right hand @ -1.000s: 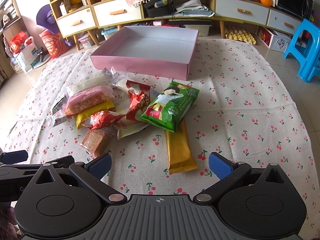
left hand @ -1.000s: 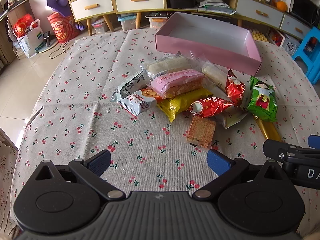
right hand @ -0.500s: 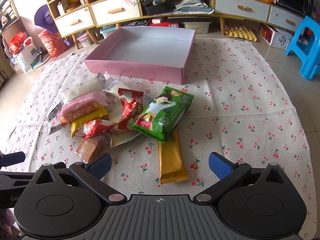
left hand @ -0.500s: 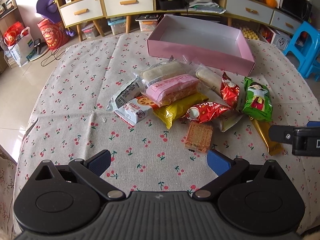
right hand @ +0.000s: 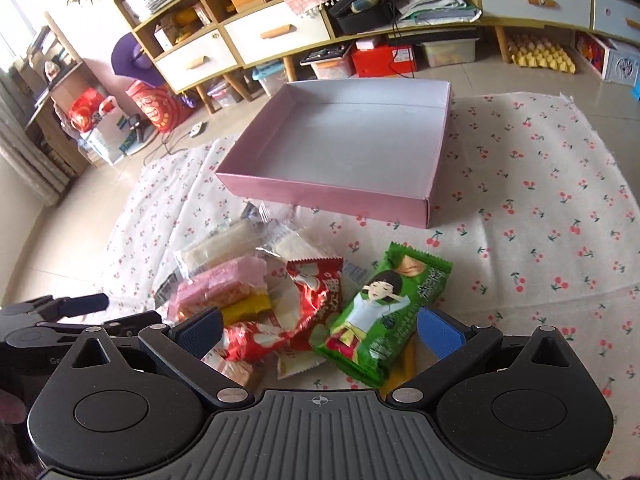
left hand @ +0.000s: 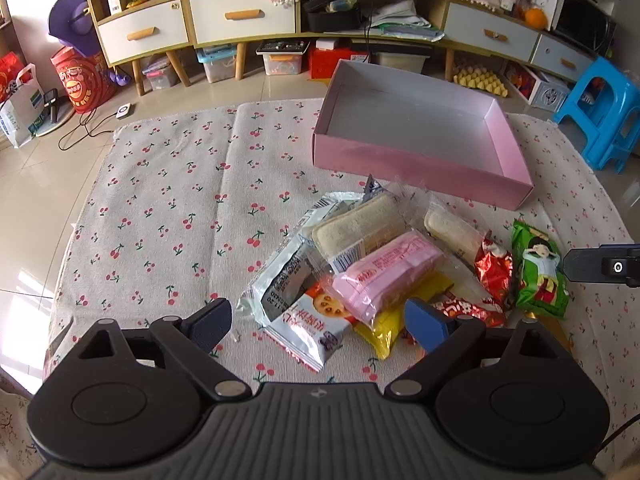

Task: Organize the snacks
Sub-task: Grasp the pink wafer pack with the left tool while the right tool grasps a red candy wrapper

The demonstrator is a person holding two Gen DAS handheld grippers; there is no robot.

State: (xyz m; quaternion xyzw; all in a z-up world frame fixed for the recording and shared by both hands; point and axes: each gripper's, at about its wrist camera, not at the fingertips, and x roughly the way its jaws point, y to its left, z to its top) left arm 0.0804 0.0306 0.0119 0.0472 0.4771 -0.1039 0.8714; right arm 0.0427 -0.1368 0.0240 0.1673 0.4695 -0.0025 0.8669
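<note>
Both the left tool [left hand: 318, 318] and right tool [right hand: 319, 330] are held wide, empty, over the heaped snack packets [left hand: 384, 276], ready for loading the empty pink box [right hand: 340, 152] set just behind on the counter [left hand: 172, 184].

Two low, close wrist views over one snack pile [left hand: 384, 276] toward pink box [right hand: 320, 196]

Across the top of my view runs a long wooden cabinet [left hand: 240, 20] with white drawers, storage bins [left hand: 282, 62] beneath it. Beige floor tiles [left hand: 36, 184] gleam at left. A blue plastic stool [left hand: 600, 116] stands at the right edge, and a purple fan [left hand: 70, 20] at upper left.
</note>
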